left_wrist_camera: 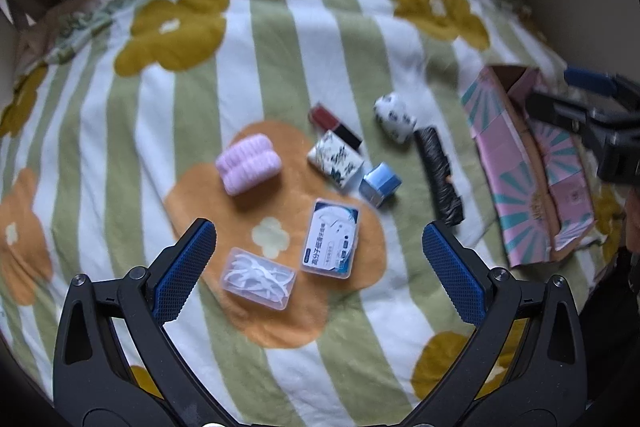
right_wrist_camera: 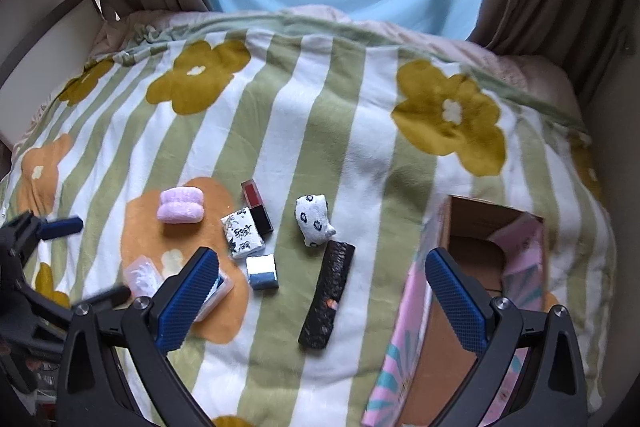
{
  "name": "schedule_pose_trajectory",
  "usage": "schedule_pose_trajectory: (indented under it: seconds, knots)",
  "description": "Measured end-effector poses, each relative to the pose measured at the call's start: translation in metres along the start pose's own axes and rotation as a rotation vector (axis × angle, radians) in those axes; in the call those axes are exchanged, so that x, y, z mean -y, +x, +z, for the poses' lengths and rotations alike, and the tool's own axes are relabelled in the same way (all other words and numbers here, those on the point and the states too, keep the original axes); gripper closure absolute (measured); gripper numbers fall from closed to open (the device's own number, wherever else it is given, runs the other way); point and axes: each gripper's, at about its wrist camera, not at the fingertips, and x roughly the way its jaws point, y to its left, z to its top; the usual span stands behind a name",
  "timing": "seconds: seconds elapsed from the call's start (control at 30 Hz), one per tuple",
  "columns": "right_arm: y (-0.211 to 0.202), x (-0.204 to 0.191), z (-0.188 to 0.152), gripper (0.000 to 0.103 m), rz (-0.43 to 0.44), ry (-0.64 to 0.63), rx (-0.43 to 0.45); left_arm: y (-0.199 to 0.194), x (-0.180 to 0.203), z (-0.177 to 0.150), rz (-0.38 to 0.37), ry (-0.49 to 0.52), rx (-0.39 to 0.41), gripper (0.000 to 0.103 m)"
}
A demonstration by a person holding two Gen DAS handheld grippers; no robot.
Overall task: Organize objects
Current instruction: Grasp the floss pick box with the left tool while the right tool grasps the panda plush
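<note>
Green-and-white striped bedding with big flowers (left_wrist_camera: 280,39) carries everything. Both the left tongs (left_wrist_camera: 318,269) and the right tongs (right_wrist_camera: 322,297) hang released and empty above it. Between the left tongs' blue pads lie a clear plastic box of white floss picks (left_wrist_camera: 259,277) and a labelled clear case (left_wrist_camera: 330,239); beyond them a pink ribbed soft bundle (left_wrist_camera: 248,163), a small shiny blue cube (left_wrist_camera: 380,183) and a black textured strip (left_wrist_camera: 438,175). Under the right tongs' right finger sits an open pink-and-teal cardboard box (right_wrist_camera: 472,227).
</note>
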Motion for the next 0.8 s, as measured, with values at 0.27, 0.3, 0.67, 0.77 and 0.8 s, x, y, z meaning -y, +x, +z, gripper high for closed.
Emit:
schedule_pose_trajectory:
  seconds: [0.27, 0.3, 0.67, 0.77, 0.8]
  knots:
    - [0.076, -0.003, 0.009, 0.001, 0.017, -0.047, -0.058, 0.077, 0.009, -0.007, 0.0, 0.005, -0.104, 0.001]
    - [0.088, -0.003, 0.009, 0.001, 0.02, -0.053, -0.067, 0.084, 0.01, -0.008, 0.002, -0.003, -0.114, 0.001]
    - [0.177, -0.002, 0.004, 0.012, 0.039, -0.071, -0.167, 0.154, 0.015, -0.028, 0.016, -0.092, -0.213, 0.002]
    - [0.19, -0.004, 0.003, 0.024, 0.043, -0.086, -0.183, 0.165, 0.018, -0.034, 0.009, -0.1, -0.23, 0.009]
    - [0.194, -0.005, 0.003, 0.03, 0.043, -0.096, -0.19, 0.167, 0.019, -0.035, 0.012, -0.105, -0.232, 0.012]
